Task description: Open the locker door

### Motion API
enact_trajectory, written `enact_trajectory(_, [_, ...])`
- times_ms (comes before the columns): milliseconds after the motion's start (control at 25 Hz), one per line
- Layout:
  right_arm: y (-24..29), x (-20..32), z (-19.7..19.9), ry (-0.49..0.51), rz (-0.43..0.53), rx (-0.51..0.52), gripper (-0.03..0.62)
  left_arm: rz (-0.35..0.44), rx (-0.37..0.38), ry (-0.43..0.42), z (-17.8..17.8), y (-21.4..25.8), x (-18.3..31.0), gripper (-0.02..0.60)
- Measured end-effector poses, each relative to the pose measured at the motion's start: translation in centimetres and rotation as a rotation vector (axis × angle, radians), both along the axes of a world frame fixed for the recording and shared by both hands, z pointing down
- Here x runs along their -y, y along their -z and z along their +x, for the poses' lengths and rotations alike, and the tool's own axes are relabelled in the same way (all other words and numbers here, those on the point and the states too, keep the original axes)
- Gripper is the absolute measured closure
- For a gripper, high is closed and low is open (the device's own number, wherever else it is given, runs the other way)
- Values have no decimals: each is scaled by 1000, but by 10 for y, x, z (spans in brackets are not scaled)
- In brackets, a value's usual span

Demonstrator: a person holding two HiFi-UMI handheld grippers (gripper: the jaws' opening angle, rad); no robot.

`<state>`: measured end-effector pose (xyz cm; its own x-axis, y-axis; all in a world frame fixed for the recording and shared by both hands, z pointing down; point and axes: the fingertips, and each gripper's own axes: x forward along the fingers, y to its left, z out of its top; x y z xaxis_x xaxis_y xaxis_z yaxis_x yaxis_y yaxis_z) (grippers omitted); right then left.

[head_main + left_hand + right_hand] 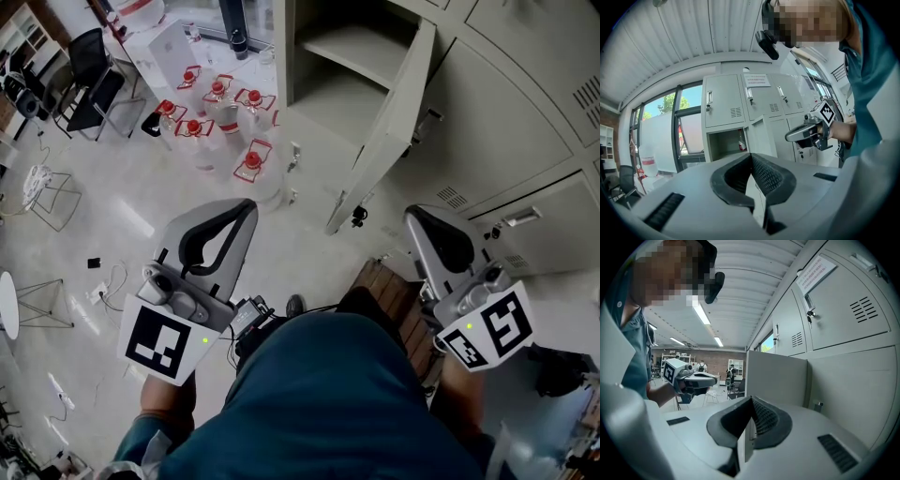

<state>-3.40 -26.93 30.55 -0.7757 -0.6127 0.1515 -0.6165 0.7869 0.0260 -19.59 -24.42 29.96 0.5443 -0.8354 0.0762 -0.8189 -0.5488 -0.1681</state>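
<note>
The left gripper (751, 159) is holding its jaws pressed together on nothing, and the right gripper (751, 403) is doing the same. Both are hanging just short of the lockers. The locker door (389, 131) is standing swung out from its frame, baring a shelf (349, 47), so the task is looking done. The door's free edge is sitting near the right gripper, so a careless turn could be knocking it shut. The bottles (217, 103) on the floor could be toppling too.

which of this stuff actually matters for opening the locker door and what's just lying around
Belongs to the job:
- locker door, already standing open
- locker compartment behind it
- left gripper and right gripper, both shut, holding nothing

Just lying about:
- red-capped jugs
- black chair
- floor cables
</note>
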Motion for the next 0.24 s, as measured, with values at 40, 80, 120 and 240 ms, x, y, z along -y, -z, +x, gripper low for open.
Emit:
enact_trajectory(40, [-1,1,0,-1,-1,-1,559,-1,-1,0,0,-1,1,565])
enact_trajectory(80, [-1,2,0,-2,-2,-1,559,-2,-1,-1,0,-1,1,565])
enact_trajectory(120, [-2,3,0,-2,-2,-2,559,-3,-1,-1,0,-2,3,565])
enact_trajectory(240, [-3,6,-1,-3,-4,-4,559,-4,-3,-3,0,-2,7,565])
